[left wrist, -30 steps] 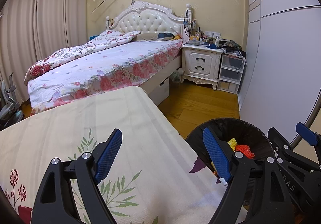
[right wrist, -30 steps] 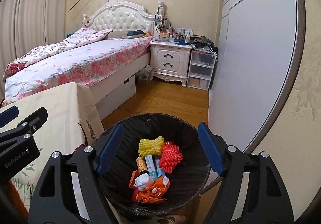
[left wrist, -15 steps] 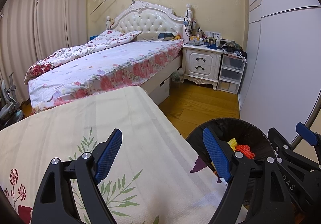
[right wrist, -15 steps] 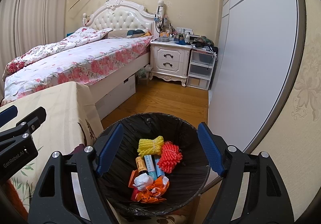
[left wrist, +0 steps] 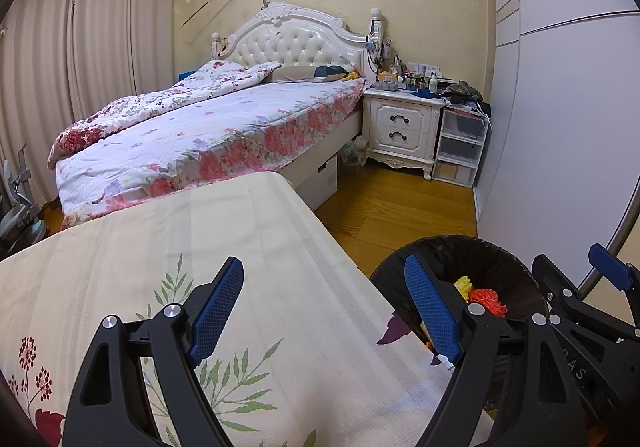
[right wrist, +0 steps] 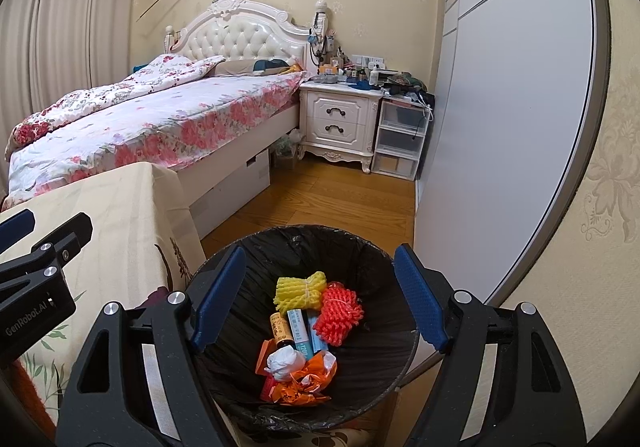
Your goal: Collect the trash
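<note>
Your right claw [right wrist: 320, 303] gapes wide over the round black-bagged bin [right wrist: 360, 259] with knobbly foam nets [right wrist: 338, 313]; left claw [left wrist: 324, 307] wide, empty too.

Black-lined trash bin [right wrist: 372, 271], lower centre of right-wrist frame, stands upright w/ trash heaped inside. Yellow foam net [right wrist: 300, 289] & orange-red foam net [right wrist: 338, 313] lie above tubes, white wad [right wrist: 285, 359], crumpled orange wrapper [right wrist: 306, 387].
</note>
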Tool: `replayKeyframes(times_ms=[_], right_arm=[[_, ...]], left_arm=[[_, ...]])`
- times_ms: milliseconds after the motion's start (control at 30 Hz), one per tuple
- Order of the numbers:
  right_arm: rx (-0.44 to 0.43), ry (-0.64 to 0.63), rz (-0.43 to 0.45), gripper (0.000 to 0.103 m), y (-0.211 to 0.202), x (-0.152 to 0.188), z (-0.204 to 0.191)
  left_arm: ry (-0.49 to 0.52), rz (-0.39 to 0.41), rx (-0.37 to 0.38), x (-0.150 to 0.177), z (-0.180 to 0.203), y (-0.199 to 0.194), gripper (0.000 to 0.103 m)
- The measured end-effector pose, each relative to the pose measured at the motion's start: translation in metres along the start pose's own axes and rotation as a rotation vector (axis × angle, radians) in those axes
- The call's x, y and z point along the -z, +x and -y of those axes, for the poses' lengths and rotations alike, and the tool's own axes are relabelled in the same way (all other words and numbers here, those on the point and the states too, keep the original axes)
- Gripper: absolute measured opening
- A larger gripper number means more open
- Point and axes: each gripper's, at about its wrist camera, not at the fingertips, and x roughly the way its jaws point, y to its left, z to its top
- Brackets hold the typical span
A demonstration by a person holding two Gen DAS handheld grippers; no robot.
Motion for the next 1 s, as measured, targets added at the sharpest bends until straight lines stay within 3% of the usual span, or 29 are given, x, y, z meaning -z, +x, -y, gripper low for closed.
replayKeyframes(times_ms=[1000], right_arm=[[0.0,-0.004,-0.004,0.075,0.0014,0.0023,0.0018]], left_arm=[[-0.005,0.028,-0.022,-0.003,0.0023,-0.0003,0.08]])
